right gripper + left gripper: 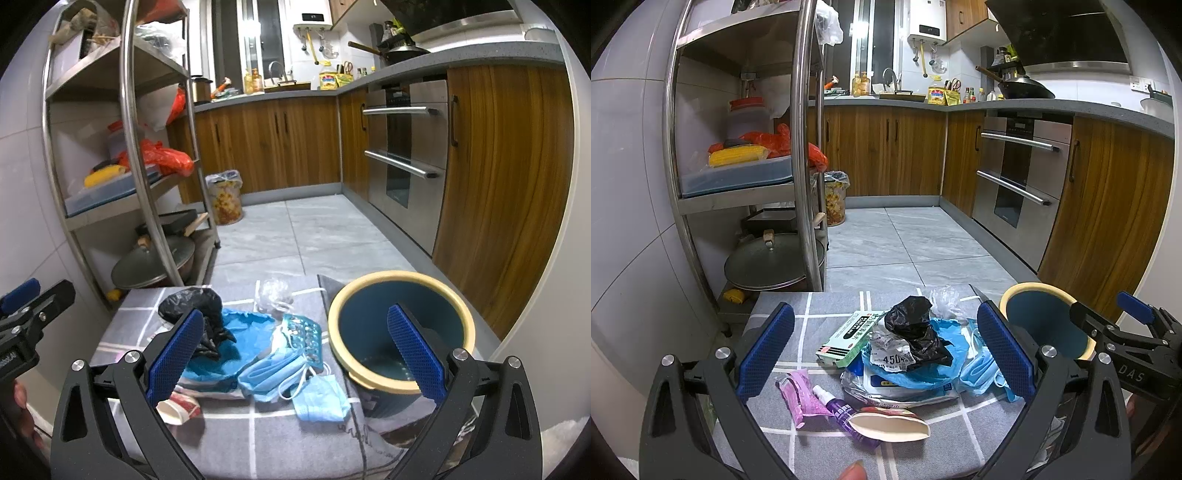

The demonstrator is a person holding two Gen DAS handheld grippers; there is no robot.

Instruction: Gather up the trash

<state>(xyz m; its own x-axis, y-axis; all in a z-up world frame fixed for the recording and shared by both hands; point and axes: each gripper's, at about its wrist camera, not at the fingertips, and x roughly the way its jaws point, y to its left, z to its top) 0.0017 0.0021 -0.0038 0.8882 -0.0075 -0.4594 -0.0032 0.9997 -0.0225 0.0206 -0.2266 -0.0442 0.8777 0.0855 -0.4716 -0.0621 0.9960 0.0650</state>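
1. Kitchen setting: wooden cabinets, a steel rack on the left, grey tiled floor. In the foreground a grey checked mat [820, 435] carries a heap of litter.
2. Trash present on the mat: black plastic bag [916, 328] on top of blue plastic sheeting [945, 354], a green-and-white carton [849, 338] beside it, face masks [284, 373], a blister pack [304, 332], a pink wrapper [801, 395], a small purple bottle [838, 406] and a flattened paper cup [890, 424] nearest the camera.
3. Receptacle: a blue bin with a cream rim [400, 328] stands just right of the heap; it appears empty, though its floor is only partly visible.
4. Left gripper [882, 354]: fingers wide apart, holding nothing, aimed at the heap.
5. Right gripper [295, 354]: fingers wide apart, holding nothing, spanning the masks and the bin's near edge.
6. Assessment: collection seems not yet begun; the step in hand is the first approach.
7. Next move requires lowering one gripper onto a single item, closing firmly on thin, limp material, then carrying it over the bin's rim before release.
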